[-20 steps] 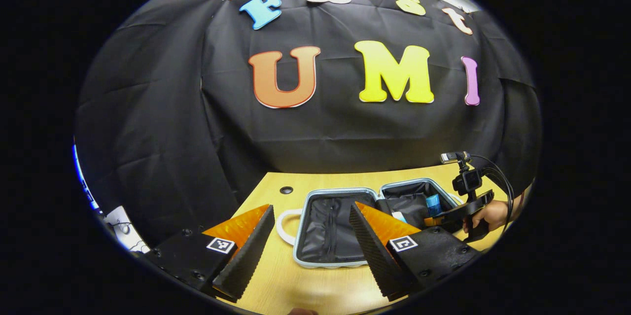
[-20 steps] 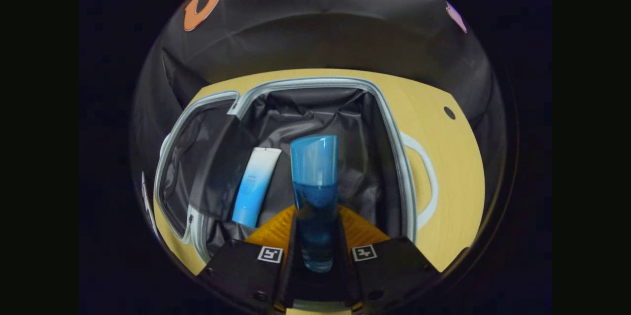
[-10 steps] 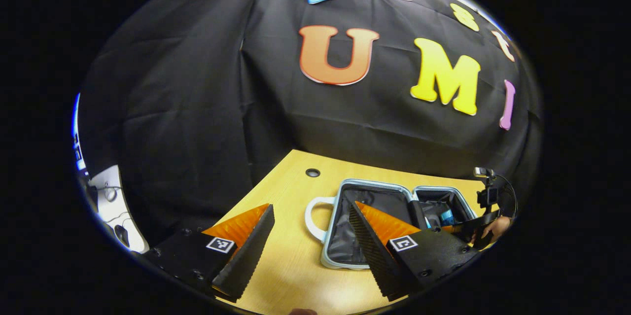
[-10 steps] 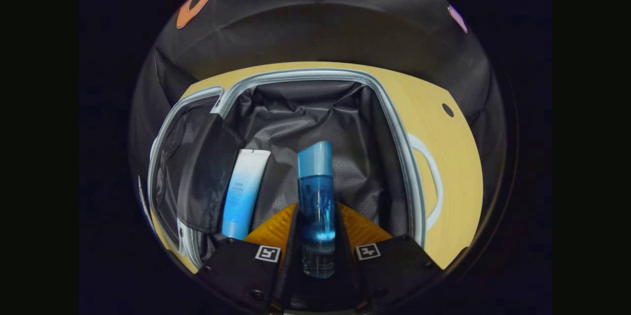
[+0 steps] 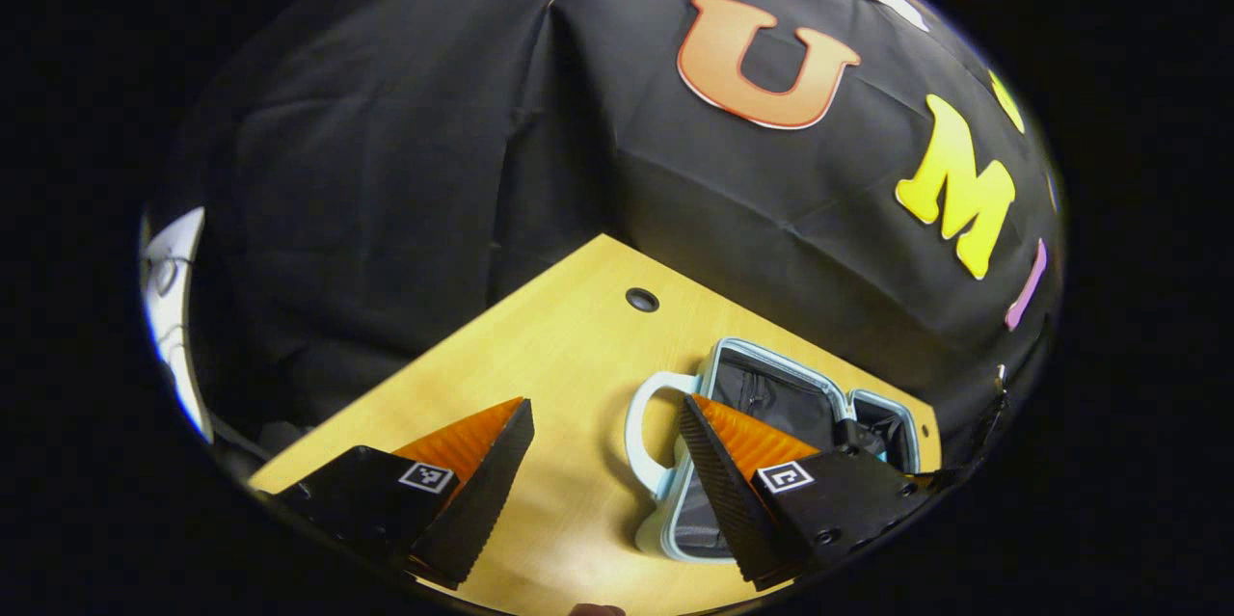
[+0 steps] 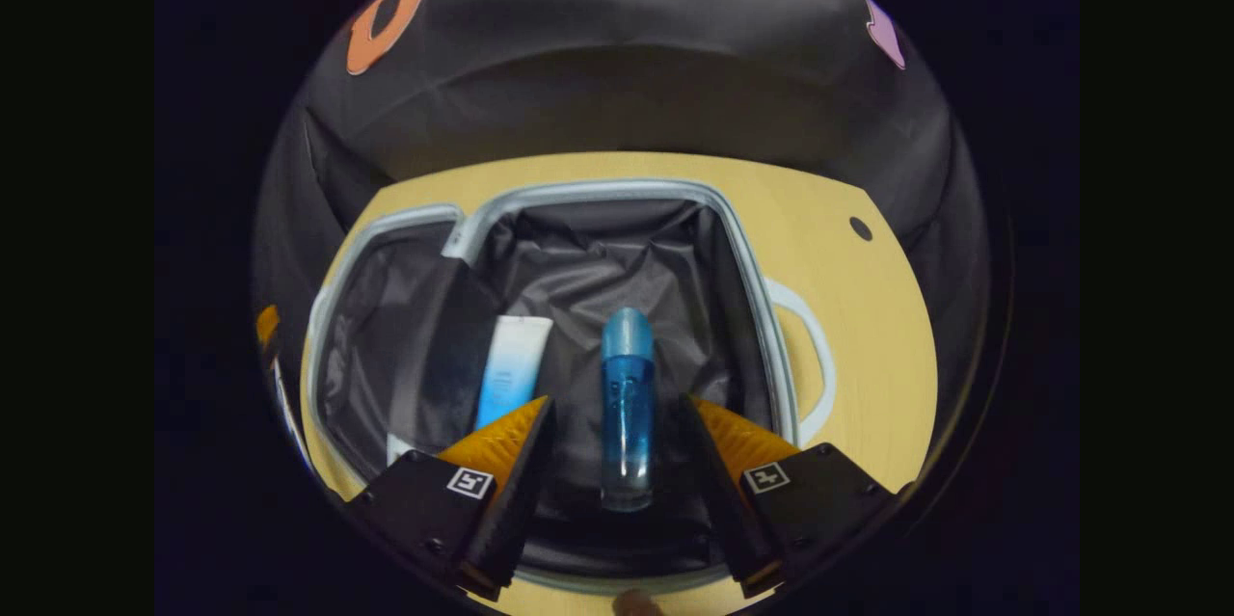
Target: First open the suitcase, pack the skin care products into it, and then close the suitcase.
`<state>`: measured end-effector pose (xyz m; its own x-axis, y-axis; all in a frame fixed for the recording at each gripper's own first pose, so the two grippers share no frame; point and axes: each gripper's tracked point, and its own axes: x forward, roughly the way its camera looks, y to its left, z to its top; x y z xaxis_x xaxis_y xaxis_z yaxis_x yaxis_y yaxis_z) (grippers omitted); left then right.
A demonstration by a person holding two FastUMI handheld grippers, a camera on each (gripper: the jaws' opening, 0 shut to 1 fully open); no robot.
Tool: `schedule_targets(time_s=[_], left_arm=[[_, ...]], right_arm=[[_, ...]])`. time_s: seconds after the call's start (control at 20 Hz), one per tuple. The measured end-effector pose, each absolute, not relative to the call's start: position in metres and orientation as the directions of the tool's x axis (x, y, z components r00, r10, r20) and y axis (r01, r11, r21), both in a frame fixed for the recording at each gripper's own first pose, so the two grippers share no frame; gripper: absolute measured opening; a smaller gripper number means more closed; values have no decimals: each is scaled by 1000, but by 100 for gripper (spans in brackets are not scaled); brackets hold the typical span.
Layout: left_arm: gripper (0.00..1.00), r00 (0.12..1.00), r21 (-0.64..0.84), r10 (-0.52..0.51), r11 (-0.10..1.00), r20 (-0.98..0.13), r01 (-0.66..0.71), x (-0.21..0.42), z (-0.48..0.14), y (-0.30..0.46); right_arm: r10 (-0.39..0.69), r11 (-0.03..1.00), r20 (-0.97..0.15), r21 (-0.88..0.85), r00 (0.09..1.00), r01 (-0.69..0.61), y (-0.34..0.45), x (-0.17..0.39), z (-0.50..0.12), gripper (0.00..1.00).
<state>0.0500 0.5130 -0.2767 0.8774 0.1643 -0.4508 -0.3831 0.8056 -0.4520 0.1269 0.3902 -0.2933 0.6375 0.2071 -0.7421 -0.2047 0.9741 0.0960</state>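
Note:
The suitcase [image 6: 742, 240] lies open on the wooden table, pale blue rim, black lining. In the right gripper view a clear blue bottle [image 6: 627, 404] lies in its near half, beside a white-and-blue tube [image 6: 514, 370] on its left. My right gripper [image 6: 612, 409] hangs open above the bottle, a finger on each side without touching it. In the left gripper view the suitcase [image 5: 771, 361] sits at the lower right with its white handle [image 5: 644, 423] towards me. My left gripper [image 5: 605, 414] is open over the table, to the suitcase's left, holding nothing.
A round cable hole [image 5: 641, 299] sits in the tabletop [image 5: 540, 346] near the black cloth wall. The table's left edge runs diagonally in the left gripper view, with white equipment [image 5: 169, 308] beyond it. The same hole [image 6: 860, 228] lies right of the case.
My right gripper opened and let go of the blue bottle, which now lies in the suitcase; the gripper drew back a little. My left gripper swung left, away from the suitcase.

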Motion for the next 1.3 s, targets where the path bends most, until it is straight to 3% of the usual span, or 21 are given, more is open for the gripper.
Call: schedule_targets(time_s=[0.35, 0.45, 0.6, 0.65, 0.7, 0.8, 0.9, 1.15, 1.3], left_arm=[[96, 862, -751, -42, 515, -504, -414, 84, -337, 487], [88, 847, -761, -67, 480, -528, -436, 88, -353, 485], [63, 845, -779, -91, 451, -526, -436, 94, -356, 480], [72, 841, -770, -86, 459, -534, -442, 96, -359, 477], [63, 840, -766, -88, 470, -535, -439, 97, -357, 476], [31, 829, -745, -73, 489, -554, -455, 99, -358, 475], [19, 815, -715, -50, 513, -577, -475, 100, -357, 475], [15, 789, -598, 42, 628, -612, -498, 106, -335, 478], [15, 809, -534, 118, 696, -576, -481, 113, -297, 479]], right_arm=[[267, 962, -570, 112, 777, -249, 343, 66, -152, 79], [268, 963, -540, 138, 798, -230, 317, 43, -123, 79], [223, 974, -511, 143, 830, -174, 271, 16, -97, 79], [200, 979, -504, 146, 840, -145, 256, 7, -90, 77], [181, 981, -495, 153, 850, -119, 242, -2, -83, 77], [142, 985, -475, 151, 868, -79, 218, -14, -72, 77], [124, 986, -457, 158, 881, -57, 203, -23, -64, 79], [126, 988, -427, 138, 896, -74, 182, -37, -61, 79], [140, 987, -400, 134, 906, -93, 175, -41, -53, 79]])
